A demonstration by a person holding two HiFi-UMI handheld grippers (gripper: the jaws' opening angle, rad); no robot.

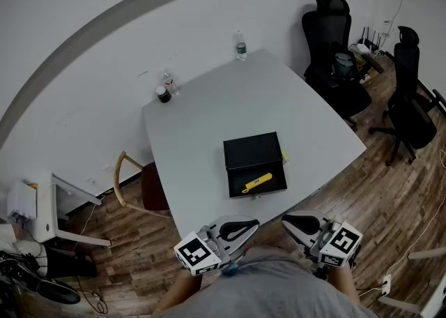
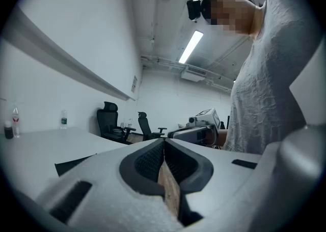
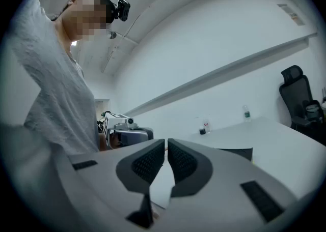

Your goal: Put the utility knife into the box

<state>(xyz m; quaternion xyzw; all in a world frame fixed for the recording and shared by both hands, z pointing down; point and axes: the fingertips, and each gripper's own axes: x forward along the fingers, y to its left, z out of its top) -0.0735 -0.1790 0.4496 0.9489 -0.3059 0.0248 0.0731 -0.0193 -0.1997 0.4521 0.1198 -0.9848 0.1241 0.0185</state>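
**Knife Is Lying in the Box, Both Tools Are Closed**

A wooden chair [image 1: 132,183] is standing at the left side of the gray table [image 1: 202,128]. A bottle [image 1: 169,84] and a small dark jar [image 1: 163,95] are sitting at the table's far left corner.

The left gripper [image 1: 242,227] is hanging low by the person's shirt, off the near edge of the table. Its jaws are pressing together with nothing between them.

The black box [image 1: 252,150] is sitting open near the middle of the table. The yellow knife [image 1: 257,183] is lying inside it at a slant.

The right gripper [image 1: 301,223] is hanging beside the left one, well apart from the box. Its jaws are almost touching and holding nothing.

Black office chairs [image 1: 334,51] are standing on the right.
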